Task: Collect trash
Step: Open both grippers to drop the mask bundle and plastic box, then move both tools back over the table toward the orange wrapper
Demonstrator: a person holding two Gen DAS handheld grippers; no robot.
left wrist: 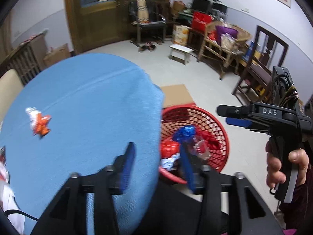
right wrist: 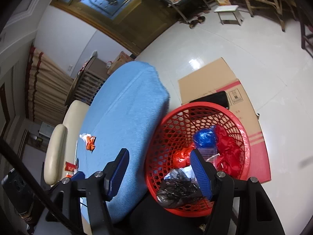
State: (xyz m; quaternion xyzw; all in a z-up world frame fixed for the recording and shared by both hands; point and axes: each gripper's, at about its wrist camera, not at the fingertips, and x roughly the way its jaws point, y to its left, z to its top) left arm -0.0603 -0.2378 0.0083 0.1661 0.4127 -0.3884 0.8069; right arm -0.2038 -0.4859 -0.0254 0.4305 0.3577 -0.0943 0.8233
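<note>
From the left wrist view, the left gripper [left wrist: 156, 164] hangs over the edge of the blue-covered table [left wrist: 88, 98], its 2 blue pads parted about halfway with nothing between them. Below and to the right sits the red basket [left wrist: 221, 129] on the floor, touching the table's edge, with a blue crumpled bag [left wrist: 184, 133] and red wrappers inside. An orange and white wrapper [left wrist: 39, 122] lies alone on the cloth, well apart from the gripper. At the right, a hand [left wrist: 283, 168] grips the handle of the right gripper [left wrist: 229, 115], its fingers pointing left above the floor near the basket.

From the right wrist view, the right gripper [right wrist: 159, 170] stands about half open and empty, straddling the table edge and the basket rim. A black bag [right wrist: 176, 190] lies in the basket's near side.
</note>
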